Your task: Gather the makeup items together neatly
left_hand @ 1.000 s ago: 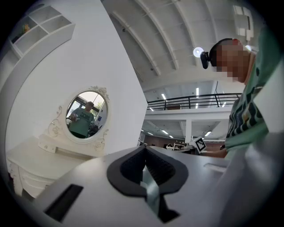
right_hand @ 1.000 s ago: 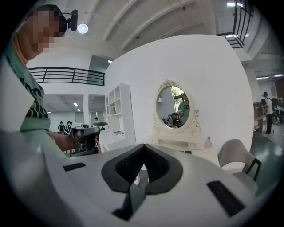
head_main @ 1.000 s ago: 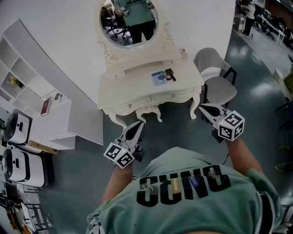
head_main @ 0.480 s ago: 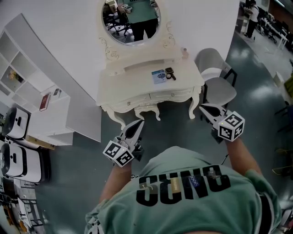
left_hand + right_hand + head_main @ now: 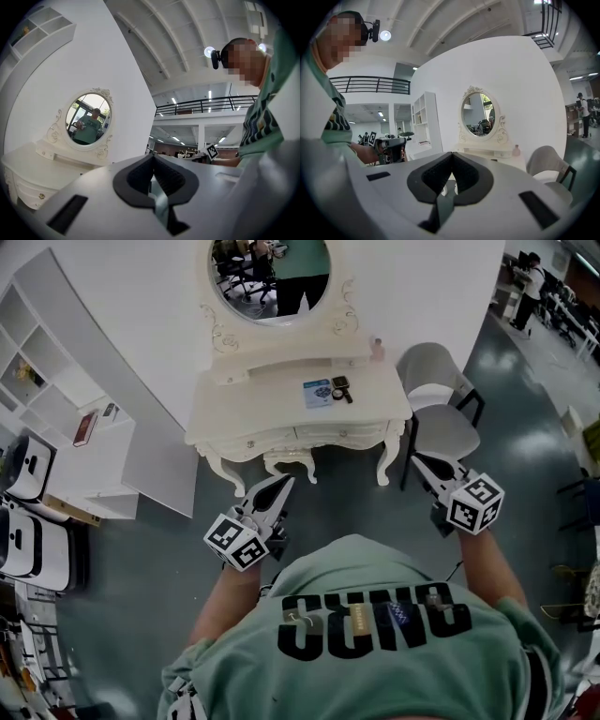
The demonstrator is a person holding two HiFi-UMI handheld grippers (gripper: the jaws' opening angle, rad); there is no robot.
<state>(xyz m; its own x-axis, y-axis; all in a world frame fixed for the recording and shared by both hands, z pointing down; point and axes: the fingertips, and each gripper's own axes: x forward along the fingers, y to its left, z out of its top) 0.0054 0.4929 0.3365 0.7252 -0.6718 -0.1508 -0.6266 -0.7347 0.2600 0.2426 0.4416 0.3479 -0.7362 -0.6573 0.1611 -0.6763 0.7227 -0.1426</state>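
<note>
Head view, makeup items (image 5: 319, 393) on dressing table (image 5: 258, 413), too small to identify

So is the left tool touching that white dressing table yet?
Apart. The left gripper view shows the left tool, shut, in open air, the dressing table well off to one side.
</note>
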